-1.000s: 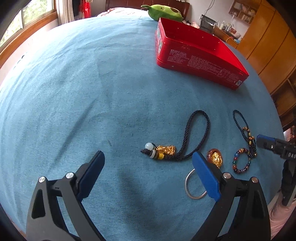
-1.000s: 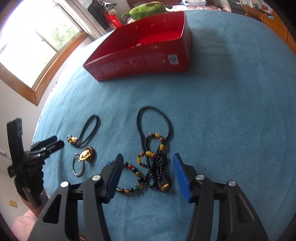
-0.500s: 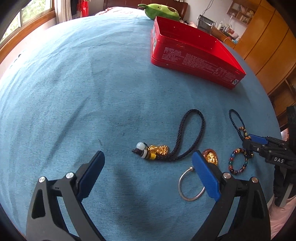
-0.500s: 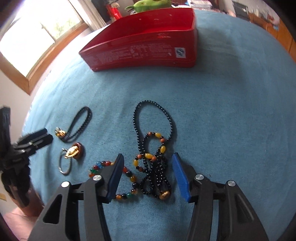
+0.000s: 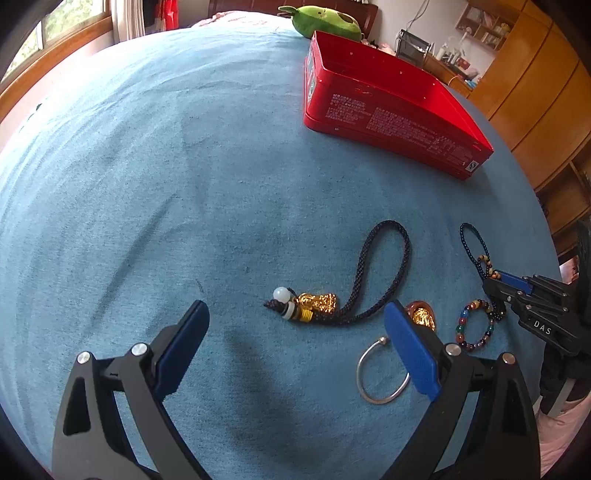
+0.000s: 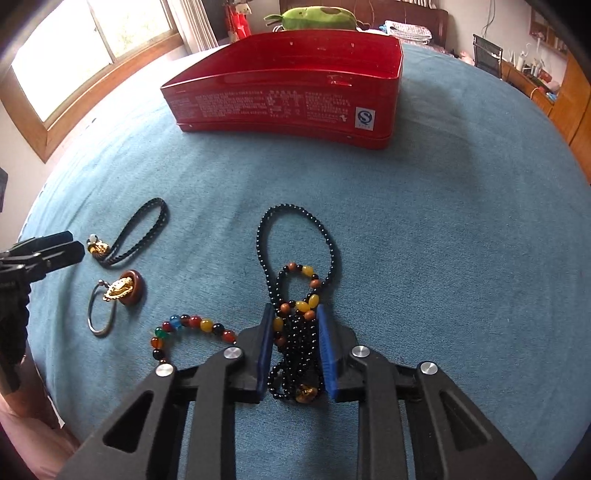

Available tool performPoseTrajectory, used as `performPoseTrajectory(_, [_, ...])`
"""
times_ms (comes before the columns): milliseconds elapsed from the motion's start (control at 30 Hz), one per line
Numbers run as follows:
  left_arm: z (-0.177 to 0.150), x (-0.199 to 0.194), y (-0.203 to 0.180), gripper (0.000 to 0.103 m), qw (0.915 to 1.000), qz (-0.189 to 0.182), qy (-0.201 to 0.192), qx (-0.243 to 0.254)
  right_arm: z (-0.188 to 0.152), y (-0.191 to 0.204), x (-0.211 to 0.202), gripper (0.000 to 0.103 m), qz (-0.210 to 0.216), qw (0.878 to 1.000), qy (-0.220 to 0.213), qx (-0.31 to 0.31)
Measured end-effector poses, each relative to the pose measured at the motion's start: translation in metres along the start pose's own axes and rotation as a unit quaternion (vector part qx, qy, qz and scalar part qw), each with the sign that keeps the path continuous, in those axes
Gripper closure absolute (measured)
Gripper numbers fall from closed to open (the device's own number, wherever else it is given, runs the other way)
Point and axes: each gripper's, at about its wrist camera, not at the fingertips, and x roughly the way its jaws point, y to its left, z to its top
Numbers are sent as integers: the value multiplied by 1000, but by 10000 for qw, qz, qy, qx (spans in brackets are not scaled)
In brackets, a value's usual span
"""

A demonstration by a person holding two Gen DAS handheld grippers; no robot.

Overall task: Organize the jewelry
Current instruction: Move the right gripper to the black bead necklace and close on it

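Note:
My right gripper (image 6: pixel 295 325) is shut on the bunched part of a black bead necklace (image 6: pixel 295 221) with amber and brown beads, which lies on the blue cloth. My left gripper (image 5: pixel 295 332) is open and empty, just short of a black cord charm (image 5: pixel 317 302) with a gold figure and white bead. A gold pendant on a brown disc (image 6: pixel 123 290), a silver bangle (image 5: pixel 384 373) and a multicolour bead bracelet (image 6: pixel 184 325) lie between the grippers. A red tin box (image 6: pixel 288 85) stands open at the far side.
A green plush toy (image 5: pixel 325 20) lies behind the box. A window (image 6: pixel 74 48) is at the left, wooden cabinets (image 5: pixel 535 85) at the right. The cloth's near edge drops off just behind the jewelry.
My right gripper moved forward over the black necklace and closed on it. The left gripper drifted slightly right, staying open.

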Motion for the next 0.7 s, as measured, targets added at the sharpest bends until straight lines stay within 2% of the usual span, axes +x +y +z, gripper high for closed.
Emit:
performPoseTrajectory(467, [2, -1, -2, 8, 10000, -26, 6, 39, -5, -21, -13, 86, 219, 9994, -78, 238])
performPoseTrajectory(700, [12, 3, -17, 10, 9994, 45, 42, 348, -4, -30, -12, 86, 286, 9989, -54, 366])
